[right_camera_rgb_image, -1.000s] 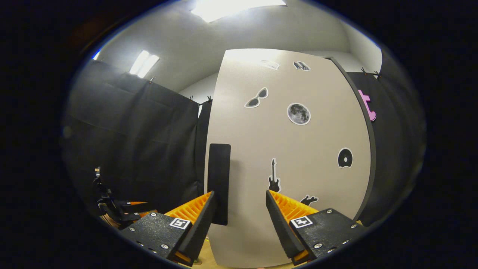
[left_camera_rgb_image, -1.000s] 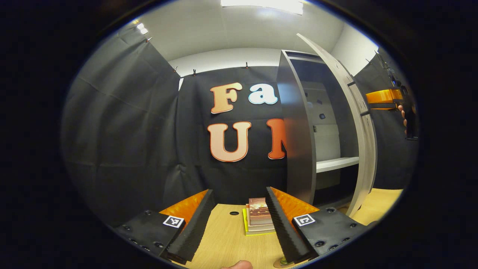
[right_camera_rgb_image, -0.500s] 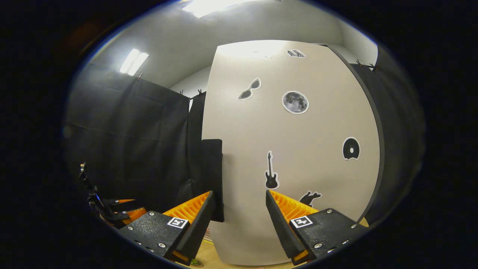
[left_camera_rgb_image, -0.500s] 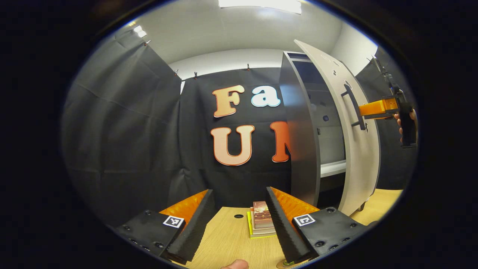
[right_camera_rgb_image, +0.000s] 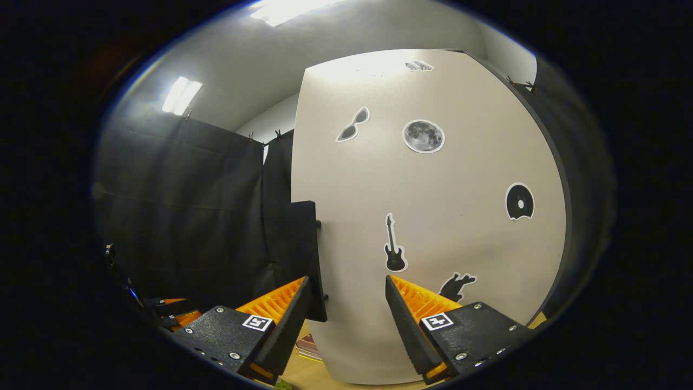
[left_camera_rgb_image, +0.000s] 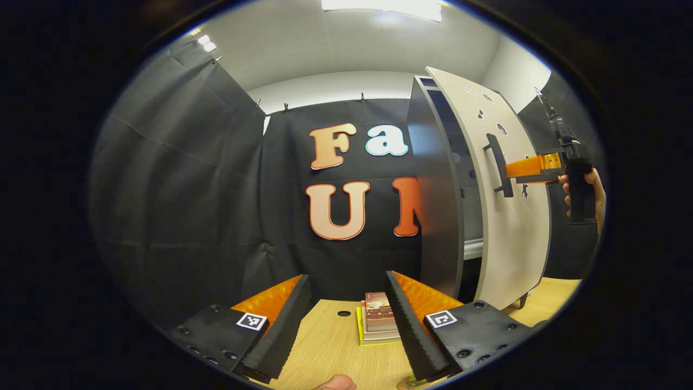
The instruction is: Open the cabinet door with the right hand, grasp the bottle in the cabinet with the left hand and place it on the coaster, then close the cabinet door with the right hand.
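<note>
No readable text, square coded markers on hand-held gripper fingers (left_camera_rgb_image: 441,318), picture stickers on cabinet door (right_camera_rgb_image: 433,216)

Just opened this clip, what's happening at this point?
A person is working at a tall cabinet with a hand-held gripper in each hand. The right hand-held gripper is open and up against the front of the cabinet door, beside its dark handle. The door stands partly ajar, a narrow gap showing the inside. The left hand-held gripper is open and empty, hovering over the wooden table near a stack of books.
</note>
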A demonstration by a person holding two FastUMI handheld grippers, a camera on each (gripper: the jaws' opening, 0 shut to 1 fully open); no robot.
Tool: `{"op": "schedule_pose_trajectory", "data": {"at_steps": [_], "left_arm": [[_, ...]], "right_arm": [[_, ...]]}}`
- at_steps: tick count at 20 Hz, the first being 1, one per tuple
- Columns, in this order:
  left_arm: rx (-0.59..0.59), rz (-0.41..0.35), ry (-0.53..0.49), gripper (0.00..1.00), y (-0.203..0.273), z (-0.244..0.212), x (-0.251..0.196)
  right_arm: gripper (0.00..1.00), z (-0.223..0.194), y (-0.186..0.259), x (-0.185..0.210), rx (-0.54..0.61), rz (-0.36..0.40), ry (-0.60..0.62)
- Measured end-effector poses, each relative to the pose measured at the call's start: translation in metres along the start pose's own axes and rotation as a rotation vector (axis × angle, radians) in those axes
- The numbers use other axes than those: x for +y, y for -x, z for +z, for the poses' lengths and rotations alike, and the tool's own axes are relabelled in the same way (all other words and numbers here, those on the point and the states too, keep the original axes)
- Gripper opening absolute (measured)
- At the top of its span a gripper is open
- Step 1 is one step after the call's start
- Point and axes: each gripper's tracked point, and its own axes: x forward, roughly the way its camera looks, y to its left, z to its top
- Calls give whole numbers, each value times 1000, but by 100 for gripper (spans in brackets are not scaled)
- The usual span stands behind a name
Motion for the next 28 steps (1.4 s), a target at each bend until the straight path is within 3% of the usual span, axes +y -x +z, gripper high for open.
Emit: {"op": "schedule_pose_trajectory", "data": {"at_steps": [7,16,21,28], "left_arm": [[-21,-16,20,92,-2,19,-10],[24,-83,142,91,-27,75,-45],[-15,-39,92,91,-47,111,-45],[-64,-57,119,91,-53,180,-64]], "right_arm": [[84,-2,-5,0,19,-19,-48],[90,2,9,-18,43,-82,13],[91,31,65,-39,-6,-110,40],[92,82,151,-77,-68,-200,173]]}}
